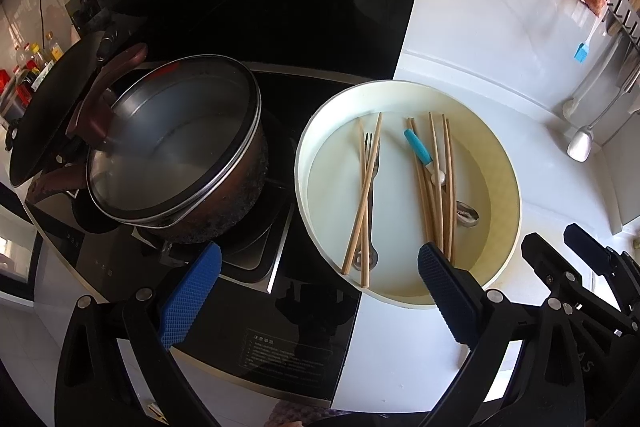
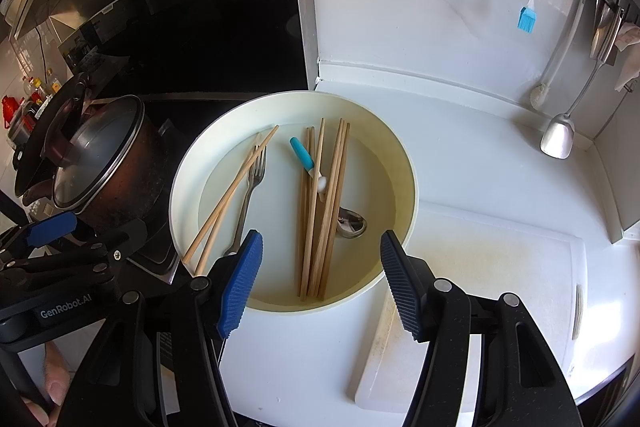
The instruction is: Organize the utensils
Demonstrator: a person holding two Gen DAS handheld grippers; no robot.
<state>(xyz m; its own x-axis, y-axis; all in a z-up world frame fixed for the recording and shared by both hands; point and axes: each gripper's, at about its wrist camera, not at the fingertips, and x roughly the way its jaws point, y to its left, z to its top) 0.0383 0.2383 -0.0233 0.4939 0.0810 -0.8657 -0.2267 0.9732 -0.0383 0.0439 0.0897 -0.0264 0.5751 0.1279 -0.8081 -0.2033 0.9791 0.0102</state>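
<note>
Both tongs, left tongs (image 1: 318, 263) and right tongs (image 2: 322, 251), hang spread apart and empty over the cream tray (image 2: 192, 163) on the table; chopsticks (image 2: 320, 211), fork (image 2: 250, 195) and spoon (image 2: 352, 223) lie inside (light, stiff, probably slippery); I'd pinch the chopsticks mid-shaft.
</note>
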